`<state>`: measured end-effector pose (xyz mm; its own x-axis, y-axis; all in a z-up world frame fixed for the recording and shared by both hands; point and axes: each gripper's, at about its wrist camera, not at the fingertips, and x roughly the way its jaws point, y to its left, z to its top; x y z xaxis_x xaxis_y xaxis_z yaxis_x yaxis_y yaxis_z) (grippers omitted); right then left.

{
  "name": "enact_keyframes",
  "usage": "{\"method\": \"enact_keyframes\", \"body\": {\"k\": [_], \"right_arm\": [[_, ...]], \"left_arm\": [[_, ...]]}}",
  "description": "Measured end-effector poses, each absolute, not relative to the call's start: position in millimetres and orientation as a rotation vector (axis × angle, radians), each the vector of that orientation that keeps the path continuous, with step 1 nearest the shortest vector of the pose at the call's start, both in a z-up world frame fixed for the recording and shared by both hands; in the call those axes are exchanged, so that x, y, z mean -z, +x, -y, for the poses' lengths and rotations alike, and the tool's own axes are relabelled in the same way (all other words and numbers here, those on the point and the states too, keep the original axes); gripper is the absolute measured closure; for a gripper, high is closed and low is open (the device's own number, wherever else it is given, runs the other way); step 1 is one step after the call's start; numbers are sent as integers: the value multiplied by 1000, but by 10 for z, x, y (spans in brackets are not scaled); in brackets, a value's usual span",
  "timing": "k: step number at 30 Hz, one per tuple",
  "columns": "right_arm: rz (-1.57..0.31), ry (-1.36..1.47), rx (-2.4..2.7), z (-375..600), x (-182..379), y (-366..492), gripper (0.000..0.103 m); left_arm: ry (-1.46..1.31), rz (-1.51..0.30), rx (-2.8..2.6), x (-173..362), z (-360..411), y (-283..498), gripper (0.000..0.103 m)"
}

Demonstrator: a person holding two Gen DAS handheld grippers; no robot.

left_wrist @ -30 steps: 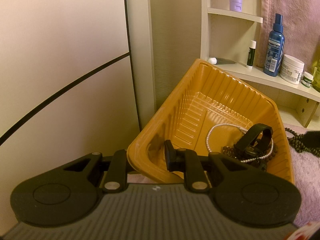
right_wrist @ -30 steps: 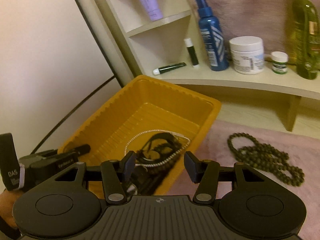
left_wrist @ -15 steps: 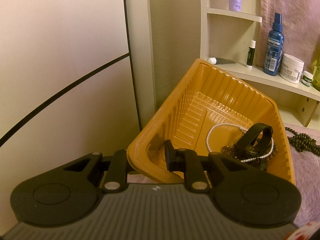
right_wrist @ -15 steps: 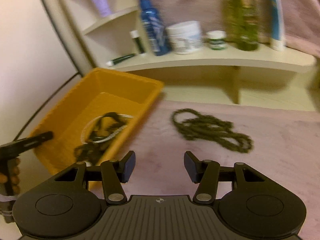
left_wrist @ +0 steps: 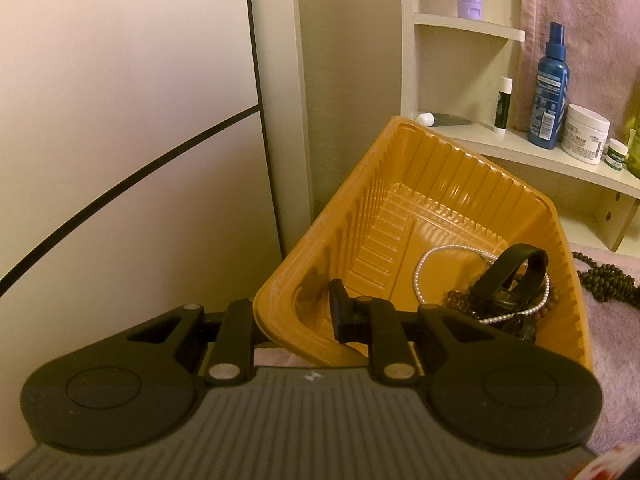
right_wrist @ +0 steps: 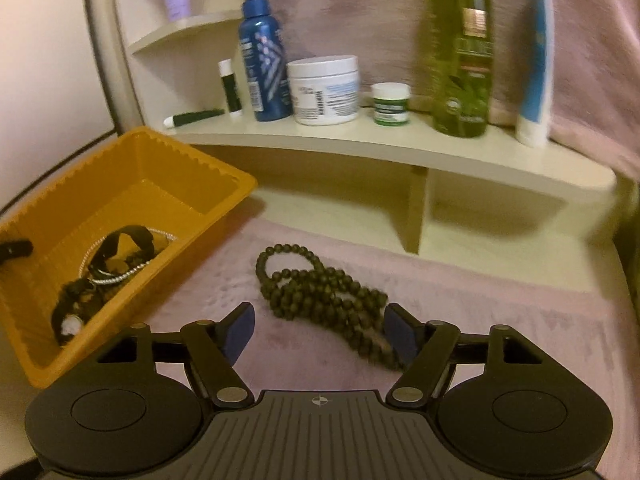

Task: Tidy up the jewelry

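Observation:
An orange plastic tray point(left_wrist: 436, 200) point(right_wrist: 120, 176) sits at the left of the pink cloth. It holds a pearl necklace point(left_wrist: 424, 268), a black watch point(left_wrist: 512, 276) point(right_wrist: 124, 240) and dark beads. My left gripper point(left_wrist: 294, 312) is shut on the tray's near rim and holds it tilted. A dark bead necklace point(right_wrist: 320, 284) lies coiled on the cloth right of the tray; it also shows in the left wrist view point(left_wrist: 604, 280). My right gripper point(right_wrist: 320, 326) is open and empty, just above the necklace's near end.
A cream shelf point(right_wrist: 360, 144) behind the cloth carries a blue spray bottle point(right_wrist: 264, 52), a white jar point(right_wrist: 324, 90), a small green jar point(right_wrist: 390, 104), a green bottle point(right_wrist: 460, 48) and tubes. A wall panel point(left_wrist: 120, 120) stands left of the tray.
My right gripper has swung right, away from the tray, and down over the dark bead necklace, and its jaws have opened wider. My left gripper still holds the tray rim.

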<state>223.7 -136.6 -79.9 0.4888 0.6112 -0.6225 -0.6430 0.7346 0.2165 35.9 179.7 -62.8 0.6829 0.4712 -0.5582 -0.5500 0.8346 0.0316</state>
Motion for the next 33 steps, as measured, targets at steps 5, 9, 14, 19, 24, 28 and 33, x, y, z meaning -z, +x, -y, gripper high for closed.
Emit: {"method": "enact_keyframes", "body": {"k": [5, 9, 14, 19, 24, 28, 33], "right_arm": [[-705, -147, -799, 1183, 916, 2322, 32], [-709, -196, -823, 1076, 1020, 2398, 32], [-705, -264, -835, 972, 1100, 2410, 44], [-685, -291, -823, 934, 1113, 2402, 59], [-693, -273, -815, 959, 1095, 2417, 79], [-687, -252, -816, 1007, 1053, 2365, 88], [-677, -172, -851, 1118, 931, 2191, 96]], "left_arm": [[-143, -588, -576, 629, -1802, 369, 85], [-142, -591, -576, 626, -1800, 372, 85], [-140, -592, -578, 625, -1800, 372, 85], [-140, -594, -578, 628, -1800, 377, 85], [-140, -594, -578, 628, -1801, 378, 85], [-139, -594, -578, 632, -1802, 379, 85], [-137, -593, -578, 638, -1802, 377, 85]]}}
